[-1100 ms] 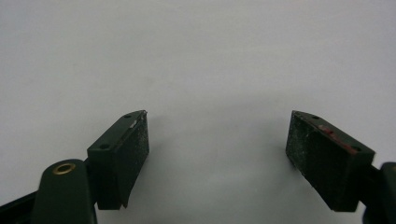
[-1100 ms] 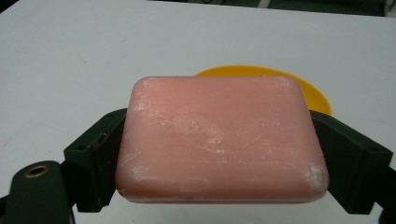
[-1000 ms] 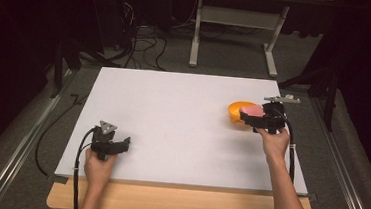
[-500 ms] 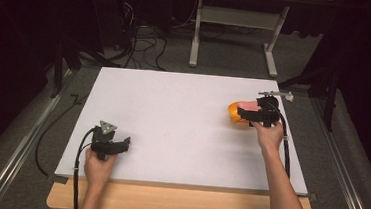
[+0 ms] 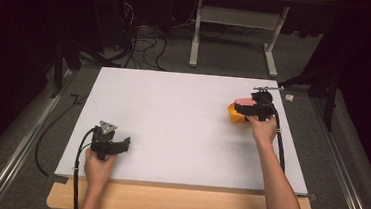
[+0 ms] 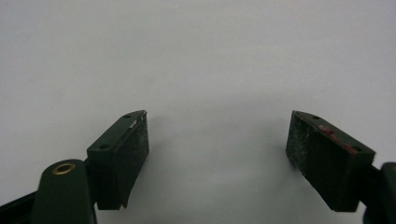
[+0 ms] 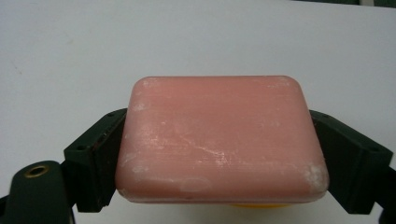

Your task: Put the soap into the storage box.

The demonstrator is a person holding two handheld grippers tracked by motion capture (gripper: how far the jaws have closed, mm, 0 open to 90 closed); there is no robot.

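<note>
Pink rounded soap bar (image 7: 219, 140) clamped crosswise in right gripper (image 5: 250, 108), directly above orange dish (image 5: 233, 113); left gripper (image 5: 112, 146) open, far.

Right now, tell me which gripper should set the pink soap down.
Right. The right gripper already clamps the pink soap just above the orange dish; the left gripper is open over bare table, far off.

The white worktop (image 5: 182, 119) is evenly lit from overhead while the room around it lies dark. Shadows are soft. The high view is slightly grainy; close up, the pink soap (image 7: 219, 140) looks soft-edged.
</note>
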